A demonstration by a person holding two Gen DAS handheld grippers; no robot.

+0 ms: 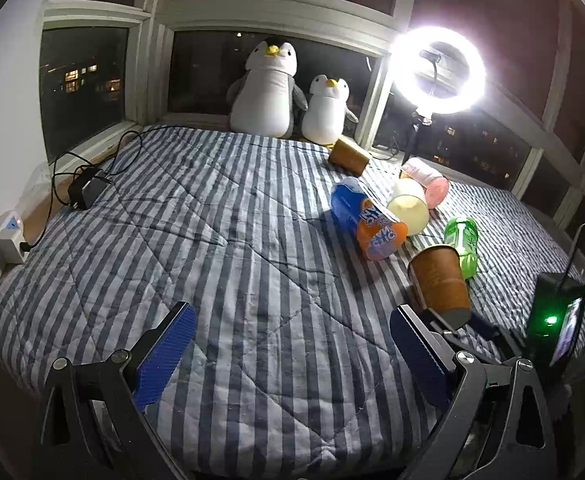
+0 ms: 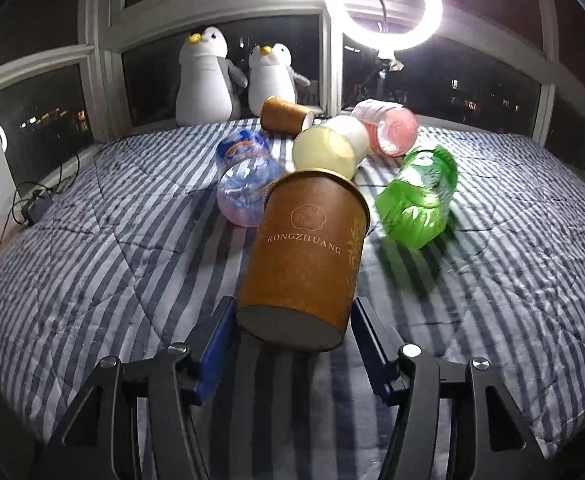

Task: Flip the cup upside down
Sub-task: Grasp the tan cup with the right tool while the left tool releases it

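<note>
A striped quilt (image 2: 92,264) covers a bed beneath dark windows. The right gripper (image 2: 292,320) pinches a brown paper cup (image 2: 308,256), printed RONGZHUANG, near its closed base, blue pads against both sides; the cup is lifted above the quilt and tilts away, rim farthest from the camera. The left gripper (image 1: 288,344) hovers with its fingers spread wide, holding nothing. Beyond lie a cream cup (image 2: 328,148), a second brown cup (image 2: 286,115), and green (image 2: 416,196), blue (image 2: 244,176) and pink (image 2: 388,126) bottles. Two plush penguins (image 1: 268,88) and a lit ring light (image 1: 438,70) stand by the window.
</note>
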